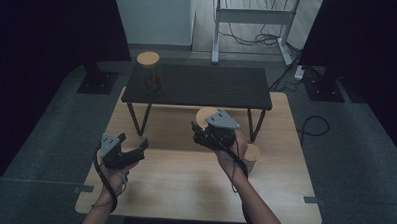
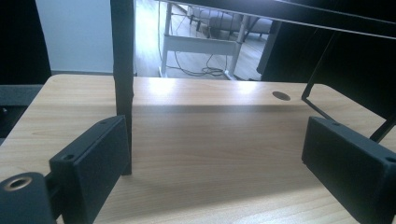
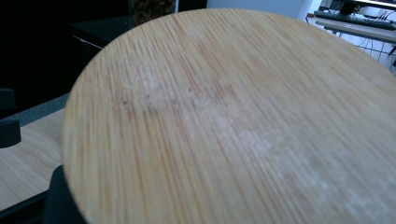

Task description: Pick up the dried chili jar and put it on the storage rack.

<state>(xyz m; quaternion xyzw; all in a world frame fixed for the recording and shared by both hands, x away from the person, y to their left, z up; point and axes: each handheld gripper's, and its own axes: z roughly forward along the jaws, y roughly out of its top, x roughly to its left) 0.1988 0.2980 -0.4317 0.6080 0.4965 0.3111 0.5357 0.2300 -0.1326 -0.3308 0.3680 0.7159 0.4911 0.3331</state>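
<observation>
The left gripper [image 2: 215,163] hovers over the pale wooden table [image 2: 210,135] with its two black jaws spread wide — one block at about 8 o'clock, the other at 4 o'clock, bare tabletop between them. A black shelf leg [image 2: 123,84] stands on the wood at 10 o'clock, just behind the left-hand jaw. The dark shelf top [image 2: 299,14] runs along 1 o'clock, a thin angled leg [image 2: 322,79] under it at 2 o'clock. A round cable hole [image 2: 280,95] sits near the far edge — beyond, at 12 o'clock, a white frame [image 2: 196,44] with loose cables [image 2: 201,71] on the floor.
</observation>
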